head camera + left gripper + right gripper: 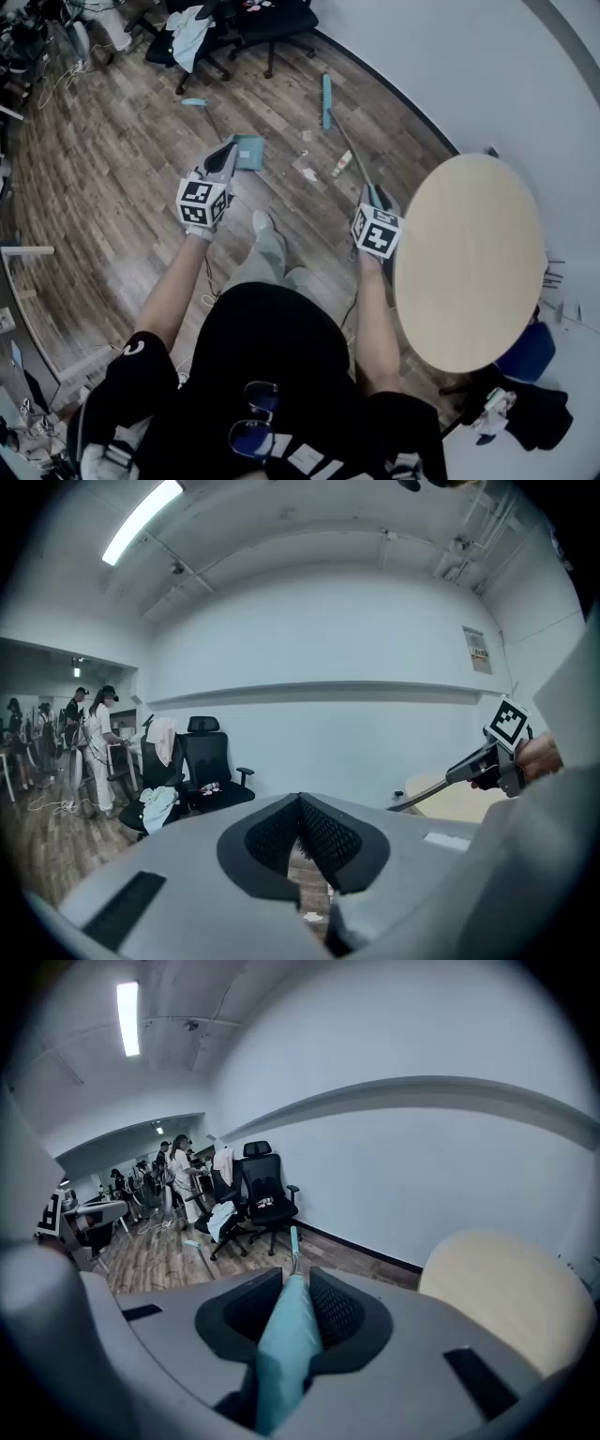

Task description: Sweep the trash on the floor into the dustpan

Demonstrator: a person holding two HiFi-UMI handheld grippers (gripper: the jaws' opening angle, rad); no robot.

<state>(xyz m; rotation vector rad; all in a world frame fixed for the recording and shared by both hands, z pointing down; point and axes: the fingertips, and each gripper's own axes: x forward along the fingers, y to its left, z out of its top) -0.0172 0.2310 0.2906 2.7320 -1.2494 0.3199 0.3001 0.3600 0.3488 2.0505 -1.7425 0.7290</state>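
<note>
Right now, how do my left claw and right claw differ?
The right claw is shut on the teal broom handle; the left claw is shut with nothing between its jaws. From the right claw the broom runs out to the broom head on the floor; the left claw only points toward the dustpan lying on the floor. Both are shut and point forward.

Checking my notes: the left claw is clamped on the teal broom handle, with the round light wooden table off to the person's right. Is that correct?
Not quite. It is the right claw that is clamped on the teal broom handle, as the right gripper view shows. The round light wooden table is indeed off to the person's right.
</note>
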